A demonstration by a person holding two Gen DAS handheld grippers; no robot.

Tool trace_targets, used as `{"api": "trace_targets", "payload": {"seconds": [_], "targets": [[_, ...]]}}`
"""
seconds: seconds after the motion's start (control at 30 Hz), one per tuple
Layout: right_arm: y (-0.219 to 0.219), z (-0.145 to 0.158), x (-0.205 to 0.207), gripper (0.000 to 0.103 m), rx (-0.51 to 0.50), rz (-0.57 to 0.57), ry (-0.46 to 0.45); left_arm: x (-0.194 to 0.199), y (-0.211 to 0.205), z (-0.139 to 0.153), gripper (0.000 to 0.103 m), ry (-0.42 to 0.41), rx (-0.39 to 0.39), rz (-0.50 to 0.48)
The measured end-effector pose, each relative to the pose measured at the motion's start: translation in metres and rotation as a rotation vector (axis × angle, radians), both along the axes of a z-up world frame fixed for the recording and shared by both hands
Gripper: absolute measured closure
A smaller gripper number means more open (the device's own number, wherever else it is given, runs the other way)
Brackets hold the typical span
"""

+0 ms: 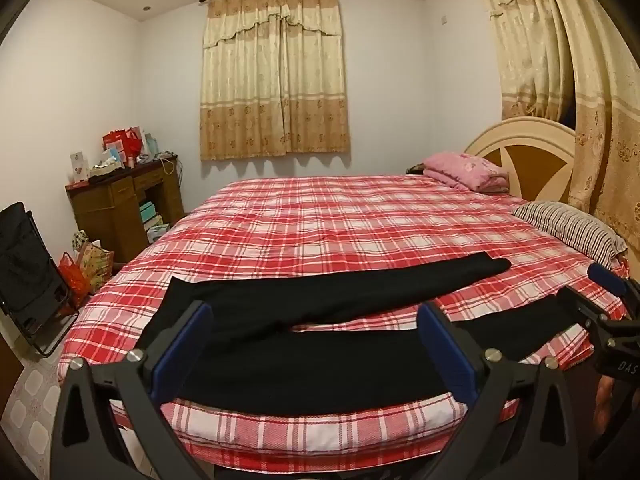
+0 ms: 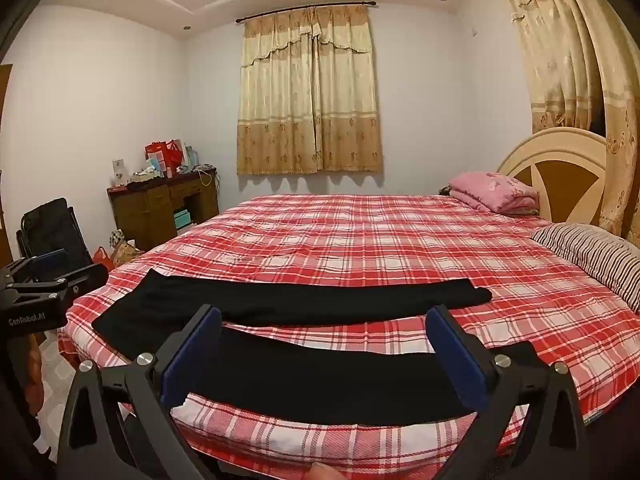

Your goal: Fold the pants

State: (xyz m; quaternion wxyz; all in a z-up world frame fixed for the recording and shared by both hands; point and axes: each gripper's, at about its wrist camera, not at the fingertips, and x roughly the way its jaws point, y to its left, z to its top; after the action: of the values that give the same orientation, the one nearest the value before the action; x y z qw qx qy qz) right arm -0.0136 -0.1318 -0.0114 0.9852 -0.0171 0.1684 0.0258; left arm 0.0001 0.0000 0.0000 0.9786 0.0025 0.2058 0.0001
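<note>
Left wrist view: your left tool [image 1: 312, 344] stands with its jaws spread wide and nothing between them. The black pants [image 1: 320, 312] lie flat on the bed [image 1: 360, 216], close to its near edge, waist to the left and the two legs running right in a narrow V. Your right tool [image 1: 600, 300] shows at the right edge, above the near leg's cuff; its jaws appear parted and hold no cloth.

Right wrist view: your right tool [image 2: 324, 344] is likewise spread wide and empty, poised above the near leg of the pants [image 2: 280, 304]. The left tool [image 2: 48, 276] enters at the left edge; its jaw position cannot be read here.

Judgement: no fold is made yet. The pants are only spread out; every fold remains.
</note>
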Motion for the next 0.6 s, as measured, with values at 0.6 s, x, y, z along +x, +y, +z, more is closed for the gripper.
{"api": "trace_targets", "payload": {"seconds": [0.6], "targets": [[0.000, -0.008, 0.002, 0.001, 0.002, -0.012, 0.013, 0.001, 0.000, -0.004, 0.000, -0.007, -0.012, 0.000]]}}
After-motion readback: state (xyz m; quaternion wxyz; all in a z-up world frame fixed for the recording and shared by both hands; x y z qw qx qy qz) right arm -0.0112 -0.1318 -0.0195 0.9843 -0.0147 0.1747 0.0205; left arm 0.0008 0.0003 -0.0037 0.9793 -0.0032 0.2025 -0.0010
